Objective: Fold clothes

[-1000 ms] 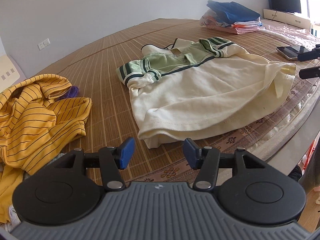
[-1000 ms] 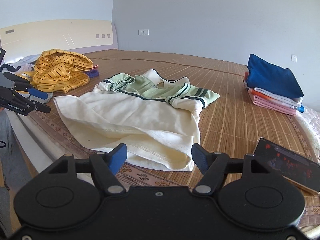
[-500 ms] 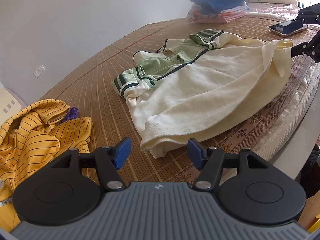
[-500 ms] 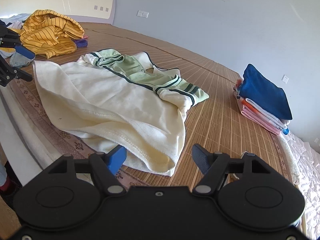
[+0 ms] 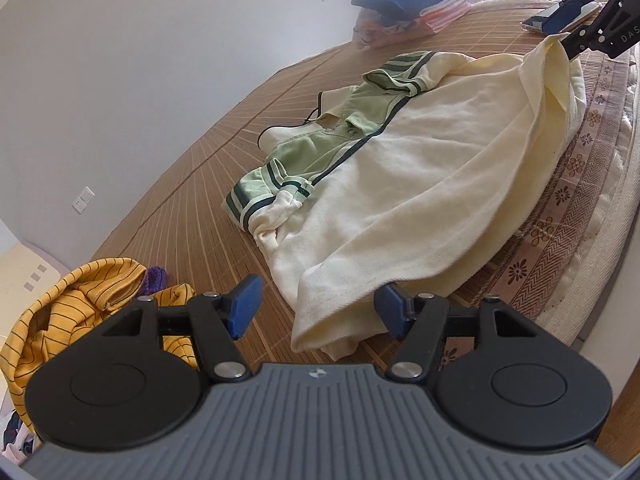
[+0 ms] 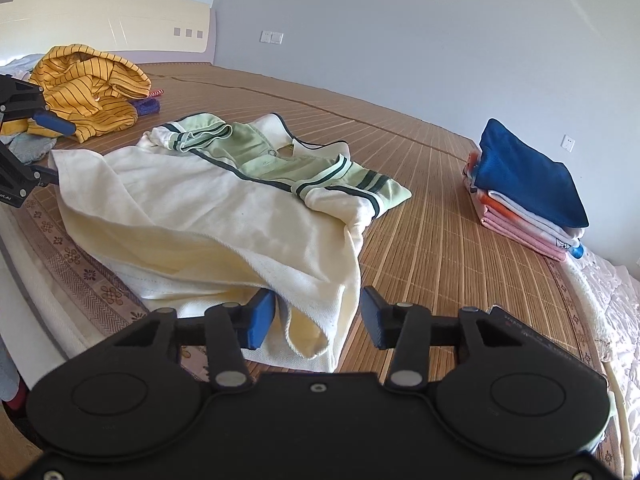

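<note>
My left gripper (image 5: pixel 316 312) and right gripper (image 6: pixel 318 320) gape around the cream shirt (image 6: pixel 224 216) hem corners at the bed's near edge; I should pinch both layers evenly.

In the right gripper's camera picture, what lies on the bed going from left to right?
Yellow striped top → purple cloth → cream and green shirt → stack of folded clothes.

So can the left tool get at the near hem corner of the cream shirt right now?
Probably yes. The left tool is open, and the cream shirt's hem corner already lies between its blue pads, with nothing lying on top of it.
</note>
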`<control>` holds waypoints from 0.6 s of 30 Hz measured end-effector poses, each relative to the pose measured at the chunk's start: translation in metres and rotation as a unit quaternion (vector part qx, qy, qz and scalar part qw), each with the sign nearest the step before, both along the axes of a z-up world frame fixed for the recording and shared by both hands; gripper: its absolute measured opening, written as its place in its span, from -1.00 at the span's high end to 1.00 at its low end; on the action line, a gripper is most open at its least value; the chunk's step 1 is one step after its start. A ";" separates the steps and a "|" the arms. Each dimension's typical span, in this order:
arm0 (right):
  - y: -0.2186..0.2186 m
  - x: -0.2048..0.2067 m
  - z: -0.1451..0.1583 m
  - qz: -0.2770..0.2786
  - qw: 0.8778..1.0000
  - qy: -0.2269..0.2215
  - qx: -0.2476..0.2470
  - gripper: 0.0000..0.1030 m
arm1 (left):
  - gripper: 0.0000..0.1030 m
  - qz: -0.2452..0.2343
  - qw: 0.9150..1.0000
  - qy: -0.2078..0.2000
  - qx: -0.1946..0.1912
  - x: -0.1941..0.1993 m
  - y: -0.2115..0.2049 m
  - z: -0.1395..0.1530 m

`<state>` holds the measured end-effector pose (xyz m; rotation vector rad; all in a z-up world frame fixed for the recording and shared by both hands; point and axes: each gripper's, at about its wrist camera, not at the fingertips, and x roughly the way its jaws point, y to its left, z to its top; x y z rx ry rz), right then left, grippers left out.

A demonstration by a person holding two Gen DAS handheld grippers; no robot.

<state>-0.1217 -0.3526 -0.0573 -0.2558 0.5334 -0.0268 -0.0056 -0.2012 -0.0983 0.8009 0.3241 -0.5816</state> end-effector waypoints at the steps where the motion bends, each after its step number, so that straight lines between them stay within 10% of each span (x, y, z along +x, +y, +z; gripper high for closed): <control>1: 0.000 0.001 0.000 -0.002 1.000 0.001 -0.002 0.32 | -0.32 0.013 1.000 -0.004 -0.001 0.003 0.000 0.001; 8: -0.008 0.003 -0.002 -0.005 1.000 0.003 0.018 0.86 | -0.28 0.071 0.997 -0.007 -0.037 0.018 0.013 0.010; 12: -0.013 0.003 0.013 -0.009 0.999 -0.027 0.040 0.89 | 0.44 0.081 0.994 0.000 -0.067 0.029 0.016 0.016; 18: -0.021 0.027 0.032 -0.004 0.999 -0.037 0.031 0.89 | 0.76 0.053 0.996 -0.004 -0.065 0.049 -0.001 0.021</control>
